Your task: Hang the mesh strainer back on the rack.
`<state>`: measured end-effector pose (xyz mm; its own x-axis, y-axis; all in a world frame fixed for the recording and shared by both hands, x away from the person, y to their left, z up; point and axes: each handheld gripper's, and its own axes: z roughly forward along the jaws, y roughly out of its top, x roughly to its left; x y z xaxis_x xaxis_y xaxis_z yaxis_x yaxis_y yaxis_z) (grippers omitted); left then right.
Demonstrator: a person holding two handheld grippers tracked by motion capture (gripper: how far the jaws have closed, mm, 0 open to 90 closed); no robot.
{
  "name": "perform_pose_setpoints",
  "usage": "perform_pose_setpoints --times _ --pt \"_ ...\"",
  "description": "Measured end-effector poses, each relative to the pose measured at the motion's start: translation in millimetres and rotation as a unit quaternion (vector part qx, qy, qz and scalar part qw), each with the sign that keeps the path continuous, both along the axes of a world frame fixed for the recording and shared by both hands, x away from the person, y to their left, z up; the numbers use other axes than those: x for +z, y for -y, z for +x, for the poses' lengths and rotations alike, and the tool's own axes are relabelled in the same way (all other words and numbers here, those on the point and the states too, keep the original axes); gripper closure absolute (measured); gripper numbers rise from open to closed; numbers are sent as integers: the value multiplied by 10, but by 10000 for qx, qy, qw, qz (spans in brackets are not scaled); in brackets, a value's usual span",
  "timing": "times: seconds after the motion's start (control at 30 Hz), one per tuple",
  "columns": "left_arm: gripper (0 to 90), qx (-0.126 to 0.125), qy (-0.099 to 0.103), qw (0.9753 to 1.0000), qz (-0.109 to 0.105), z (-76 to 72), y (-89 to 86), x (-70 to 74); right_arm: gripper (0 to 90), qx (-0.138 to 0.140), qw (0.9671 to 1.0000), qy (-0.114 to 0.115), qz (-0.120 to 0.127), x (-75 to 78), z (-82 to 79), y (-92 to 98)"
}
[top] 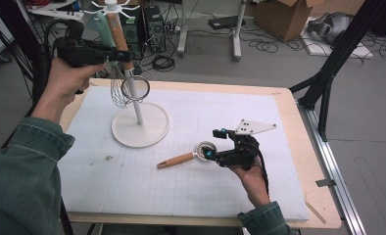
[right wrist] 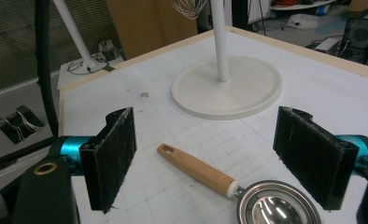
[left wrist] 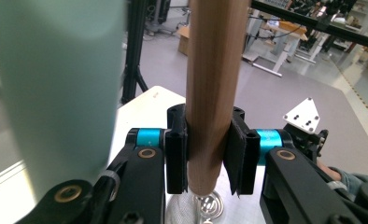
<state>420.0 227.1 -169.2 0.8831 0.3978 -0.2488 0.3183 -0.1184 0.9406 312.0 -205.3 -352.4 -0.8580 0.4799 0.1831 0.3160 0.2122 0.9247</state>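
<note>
My left gripper [top: 116,55] is clamped on the wooden handle [left wrist: 212,93] of a whisk [top: 118,88] that hangs on the white utensil stand [top: 141,125]; both pads press flat against the handle near its lower end, just above the wire loops. A pale green handle [left wrist: 56,88] hangs just beside it, close enough to be knocked. Judgement: the whisk is light, the handle stiff and smooth, so a firm squeeze on the wood is the right hold; the wires are springy and would deform if pinched. A small sieve [top: 135,88] hangs touching or nearly touching the wires, and I cannot tell which. My left arm is raised, wrist level, gripper pointing across toward the stand's top.

My right gripper [top: 219,144] is wide open and holds nothing. It sits low over the white mat [top: 181,196], palm up beneath it, with a steel strainer [right wrist: 278,207] between the pads and its wooden handle [right wrist: 196,169] running away toward the stand's base. Judgement: that piece is light and rigid; the handle offers better purchase than the slick metal rim
</note>
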Motion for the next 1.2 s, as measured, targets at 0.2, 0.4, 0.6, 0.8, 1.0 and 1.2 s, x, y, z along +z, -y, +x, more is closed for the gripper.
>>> perform_pose_setpoints --times 0.2,0.4,0.6,0.8,1.0,1.2 --pt "718 106 26 9999 -62 -31 -37 -25 205 3 10000 19 8 11 -4 -17" --pt "718 241 -37 9996 -153 -36 -53 -76 205 1 10000 55 11 27 -7 -29" --pt "715 321 14 9993 -192 -80 -88 -98 205 -4 10000 38 23 28 -6 -25" --pt "684 407 92 9991 -33 -148 -98 -98 205 0 10000 33 24 24 -2 -37" --pt "643 478 156 9987 91 -219 -125 -81 206 -5 10000 44 19 32 1 -43" --pt "619 552 213 9980 208 -264 -172 -58 205 -34 10000 51 3 29 8 -44"
